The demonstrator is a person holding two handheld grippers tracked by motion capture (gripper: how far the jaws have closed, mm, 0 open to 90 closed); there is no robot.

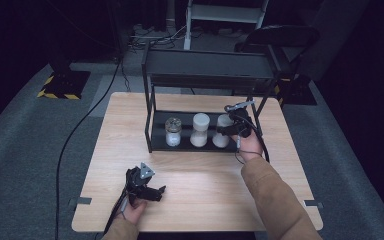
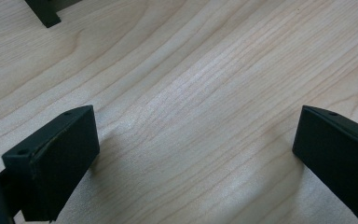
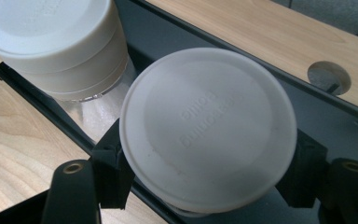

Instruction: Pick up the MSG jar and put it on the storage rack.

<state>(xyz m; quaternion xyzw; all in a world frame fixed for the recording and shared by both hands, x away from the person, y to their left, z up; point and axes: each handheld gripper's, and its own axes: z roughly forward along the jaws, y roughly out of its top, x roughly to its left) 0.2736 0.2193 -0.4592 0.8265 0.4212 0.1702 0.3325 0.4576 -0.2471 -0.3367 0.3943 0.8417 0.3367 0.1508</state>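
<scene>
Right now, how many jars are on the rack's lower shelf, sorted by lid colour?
White-lidded jars: 2, the middle jar and the right jar, which the right hand-held gripper grips.
Metallic-lidded jar: 1, at the left.
Total: 3 jars on the black rack.

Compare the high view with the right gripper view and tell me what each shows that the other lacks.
High view alone: the whole black rack, a third jar with a metal lid, the left claw resting on the table, and a sleeve.
Right gripper view alone: raised lettering on the white lid and a round hole in the tabletop.
Both: the right claw shut on the end jar's lid, the neighbouring white-lidded jar, and the wooden table.
</scene>
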